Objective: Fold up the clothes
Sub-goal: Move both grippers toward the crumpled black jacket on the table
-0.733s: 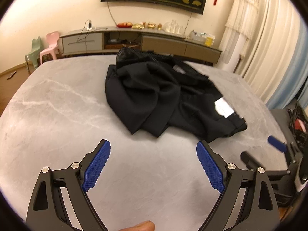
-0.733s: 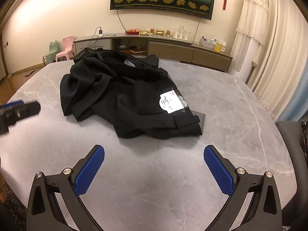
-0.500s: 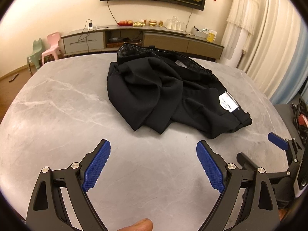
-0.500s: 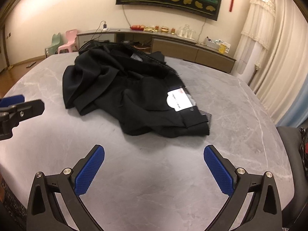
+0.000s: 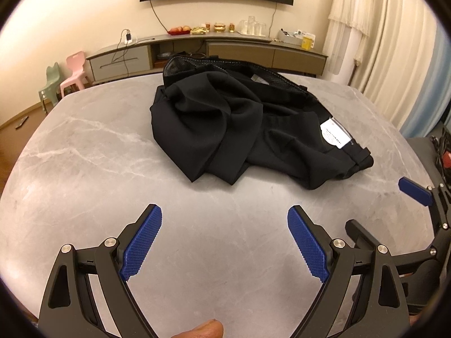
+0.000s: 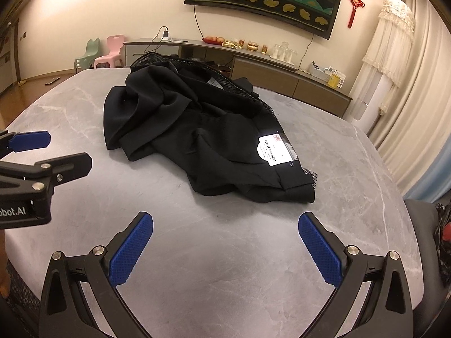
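A crumpled black garment [image 5: 239, 124] [image 6: 197, 129] with mesh lining and a white paper tag [image 5: 335, 135] [image 6: 274, 150] lies in a heap on the grey marble table [image 5: 84, 169] [image 6: 239, 253]. My left gripper [image 5: 224, 242] hovers open over bare table, short of the garment's near edge. My right gripper [image 6: 225, 248] is also open with nothing between its blue pads, short of the tagged corner. Each gripper shows in the other's view: the right gripper [image 5: 417, 219] at the right edge, the left gripper [image 6: 36, 152] at the left edge.
Behind the table a long low cabinet [image 5: 214, 53] carries glasses, fruit and ornaments under a wall hanging. Two small plastic chairs [image 5: 64, 76] stand at the back left, curtains [image 5: 394, 50] at the right. A dark chair [image 6: 422, 219] sits by the table's right edge.
Both grippers have moved a little closer to the garment and risen slightly, so it sits larger and lower in view. Both stay open.
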Motion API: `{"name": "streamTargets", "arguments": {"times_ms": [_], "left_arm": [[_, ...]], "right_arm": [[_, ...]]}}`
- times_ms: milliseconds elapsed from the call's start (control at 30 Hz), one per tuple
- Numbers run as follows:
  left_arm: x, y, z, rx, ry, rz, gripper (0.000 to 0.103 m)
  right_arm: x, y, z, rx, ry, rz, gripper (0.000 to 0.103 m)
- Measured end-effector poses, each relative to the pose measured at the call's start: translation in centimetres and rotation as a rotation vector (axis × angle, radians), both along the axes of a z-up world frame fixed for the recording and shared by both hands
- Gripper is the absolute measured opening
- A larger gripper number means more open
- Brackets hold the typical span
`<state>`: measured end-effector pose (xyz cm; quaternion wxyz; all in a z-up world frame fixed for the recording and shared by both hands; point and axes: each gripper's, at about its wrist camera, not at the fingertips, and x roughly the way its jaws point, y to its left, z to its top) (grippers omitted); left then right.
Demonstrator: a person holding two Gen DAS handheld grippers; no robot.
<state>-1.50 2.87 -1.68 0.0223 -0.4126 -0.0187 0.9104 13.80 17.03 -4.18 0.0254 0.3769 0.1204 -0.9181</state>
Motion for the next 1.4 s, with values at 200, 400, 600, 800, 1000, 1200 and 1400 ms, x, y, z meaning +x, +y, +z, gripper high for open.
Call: {"name": "streamTargets", "arguments": {"times_ms": [200, 400, 600, 800, 1000, 1200, 1400], "left_arm": [[-0.2, 0.1, -0.6, 0.034, -0.057, -0.034, 0.092], [0.0, 0.6, -0.8, 0.068, -0.068, -0.066, 0.092], [0.0, 1.0, -0.9, 0.047, -0.059, -0.079, 0.092], [0.4, 1.4, -0.3, 0.024, -0.024, -0.093, 0.092], [0.5, 1.5, -0.4, 0.018, -0.024, -0.093, 0.092], [0.7, 1.6, -0.2, 0.016, -0.014, -0.097, 0.092], [0.4, 1.4, -0.2, 0.023, -0.012, -0.098, 0.092]], "right_arm": [[0.0, 0.4, 0.1, -0.017, -0.004, -0.009, 0.103], [-0.1, 0.5, 0.1, -0.029, -0.008, -0.013, 0.103], [-0.1, 0.7, 0.1, -0.034, -0.007, -0.024, 0.103], [-0.1, 1.0, 0.4, -0.020, 0.014, -0.049, 0.103], [-0.2, 0.9, 0.2, -0.011, 0.004, -0.050, 0.103], [-0.4, 0.9, 0.0, -0.014, -0.012, -0.052, 0.103], [-0.7, 0.7, -0.3, -0.012, -0.023, -0.049, 0.103]]}}
